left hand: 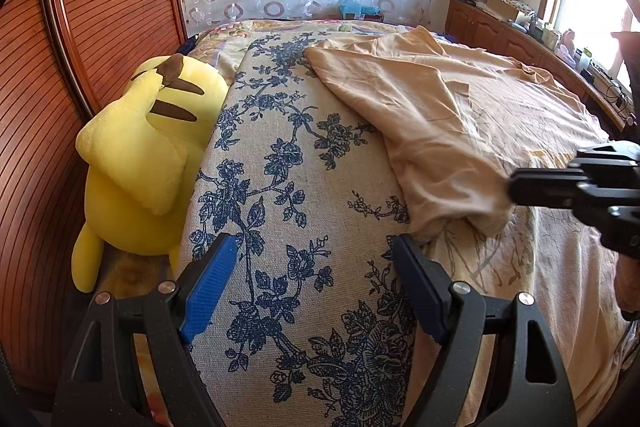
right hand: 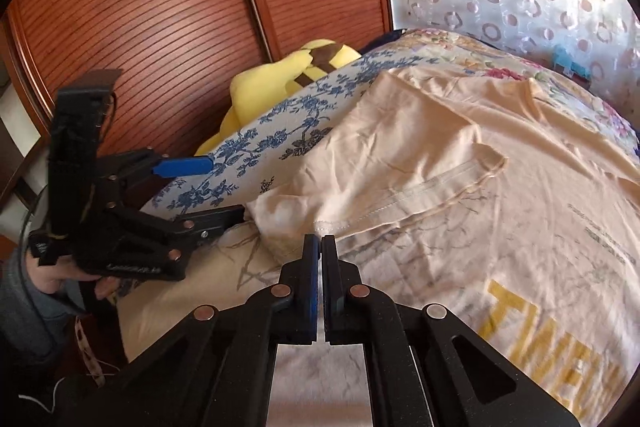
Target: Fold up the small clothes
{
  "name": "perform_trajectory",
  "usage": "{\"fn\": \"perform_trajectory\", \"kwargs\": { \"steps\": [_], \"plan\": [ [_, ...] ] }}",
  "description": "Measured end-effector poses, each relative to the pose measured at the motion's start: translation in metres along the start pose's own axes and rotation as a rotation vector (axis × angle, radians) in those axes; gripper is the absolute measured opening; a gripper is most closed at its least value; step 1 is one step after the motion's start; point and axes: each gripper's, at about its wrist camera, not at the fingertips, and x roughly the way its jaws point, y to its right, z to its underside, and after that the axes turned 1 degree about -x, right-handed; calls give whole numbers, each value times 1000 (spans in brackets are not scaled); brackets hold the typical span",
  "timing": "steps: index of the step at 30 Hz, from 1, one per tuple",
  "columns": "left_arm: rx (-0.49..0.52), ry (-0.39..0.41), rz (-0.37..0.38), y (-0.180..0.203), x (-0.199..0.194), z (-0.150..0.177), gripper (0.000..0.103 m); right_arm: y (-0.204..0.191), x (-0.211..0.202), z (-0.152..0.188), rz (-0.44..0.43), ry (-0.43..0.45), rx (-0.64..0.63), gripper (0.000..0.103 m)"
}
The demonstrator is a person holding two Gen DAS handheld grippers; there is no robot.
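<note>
While angled down over the bed: left gripper (left hand: 312, 283) gaping, right gripper (right hand: 320, 247) clenched empty beside shirt (right hand: 460, 155)

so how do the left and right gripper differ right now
The left gripper stands wide open over the blue floral cloth with nothing between its pads; the right gripper is shut at the folded edge of the beige t-shirt. Both are black with blue pads and point downward.
</note>
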Motion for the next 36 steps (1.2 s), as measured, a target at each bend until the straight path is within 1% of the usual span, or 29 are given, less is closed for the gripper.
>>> {"fn": "perform_trajectory", "kwargs": {
  "steps": [5, 7, 9, 11, 12, 18, 22, 23, 28, 31, 34, 36],
  "plan": [
    [0, 0, 0, 0, 0, 0, 81, 4, -11, 9, 31, 3, 12, 2],
    [0, 0, 0, 0, 0, 0, 81, 5, -14, 11, 48, 1, 15, 12],
    [0, 0, 0, 0, 0, 0, 81, 6, -19, 10, 77, 13, 13, 42],
    [0, 0, 0, 0, 0, 0, 81, 9, -26, 12, 103, 34, 18, 53],
    [-1, 0, 0, 0, 0, 0, 81, 12, -30, 13, 117, 39, 21, 56],
    [-1, 0, 0, 0, 0, 0, 81, 35, -51, 26, 235, 41, 38, 62],
    [-1, 0, 0, 0, 0, 0, 81, 53, -57, 40, 336, 3, 51, 62],
    [-1, 0, 0, 0, 0, 0, 81, 56, -57, 42, 350, -7, 60, 62],
    [-5, 1, -6, 0, -2, 1, 81, 74, -70, 56, 414, -34, 115, 63],
    [7, 17, -7, 4, -7, 3, 81, 80, -78, 62, 399, -60, 154, 63],
    [7, 52, -4, 13, -19, 2, 81, 83, -96, 66, 424, -37, 160, 63],
    [11, 86, 22, 22, -30, -3, 81, 88, -106, 69, 438, -26, 176, 63]
  ]
}}
